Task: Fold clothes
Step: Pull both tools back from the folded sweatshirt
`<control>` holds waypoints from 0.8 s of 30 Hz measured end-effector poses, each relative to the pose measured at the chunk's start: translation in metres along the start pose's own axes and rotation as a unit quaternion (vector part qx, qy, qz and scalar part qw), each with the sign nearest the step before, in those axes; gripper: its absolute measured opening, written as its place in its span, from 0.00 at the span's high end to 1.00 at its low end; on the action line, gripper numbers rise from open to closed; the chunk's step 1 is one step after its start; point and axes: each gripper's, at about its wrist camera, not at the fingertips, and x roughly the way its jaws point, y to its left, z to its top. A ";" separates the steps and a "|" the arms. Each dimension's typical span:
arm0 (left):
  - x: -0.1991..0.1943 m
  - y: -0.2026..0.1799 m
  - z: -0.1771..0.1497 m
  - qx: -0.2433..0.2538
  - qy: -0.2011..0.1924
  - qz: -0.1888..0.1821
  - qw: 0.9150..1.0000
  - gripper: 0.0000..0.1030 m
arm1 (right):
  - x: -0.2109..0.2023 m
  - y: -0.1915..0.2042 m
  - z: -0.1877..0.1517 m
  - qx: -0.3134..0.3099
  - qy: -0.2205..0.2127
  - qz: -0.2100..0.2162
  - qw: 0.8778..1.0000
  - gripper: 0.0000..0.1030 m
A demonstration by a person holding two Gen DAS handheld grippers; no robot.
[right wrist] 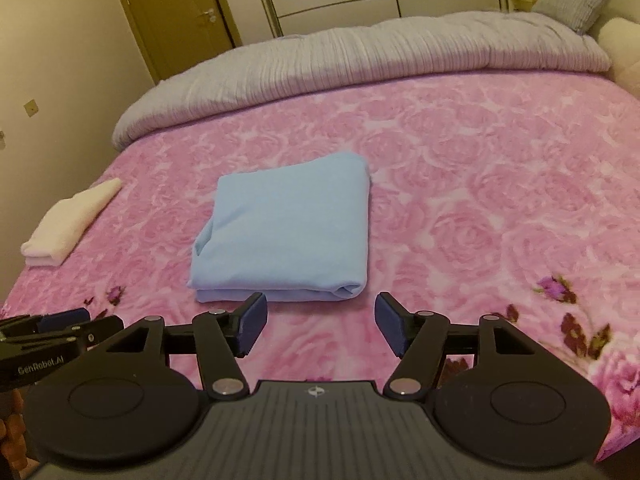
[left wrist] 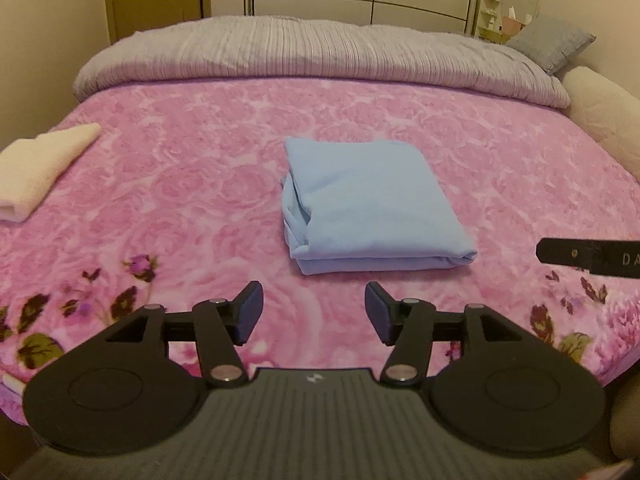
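**Blue garment lies folded ahead of two open grippers**

The light blue folded cloth garment [left wrist: 368,208] lies flat on the pink rose-patterned plush blanket [left wrist: 180,184] that covers the bed. In the left wrist view it is just beyond the tips of the left gripper [left wrist: 314,312], a little toward the right finger. The two dark padded fingers [left wrist: 250,310] of this gripper stand wide apart and hold nothing; only blanket shows between them.

In the right wrist view the same garment [right wrist: 284,232] lies ahead of the right gripper [right wrist: 320,320] and toward its left finger, whose tip overlaps the near folded edge in the picture; I cannot tell if it touches. The fingers [right wrist: 394,322] of this gripper are also spread open and empty.

A small cream folded towel [left wrist: 36,168] rests on the blanket well to the left of both grippers, apart from the blue garment. Far beyond the fingers, a grey ribbed duvet [left wrist: 312,52] is bunched along the far side of the bed.
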 end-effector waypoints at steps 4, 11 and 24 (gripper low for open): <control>-0.010 -0.006 0.002 0.004 -0.008 0.007 1.000 0.47 | -0.006 -0.003 -0.001 0.001 -0.004 0.008 1.000 0.37; -0.011 -0.013 0.003 0.011 -0.009 0.007 1.000 0.43 | -0.002 -0.009 0.000 0.005 0.006 0.005 1.000 0.33; -0.014 -0.011 0.004 0.007 -0.009 0.015 1.000 0.30 | 0.011 -0.002 0.004 -0.016 0.038 -0.013 0.999 0.14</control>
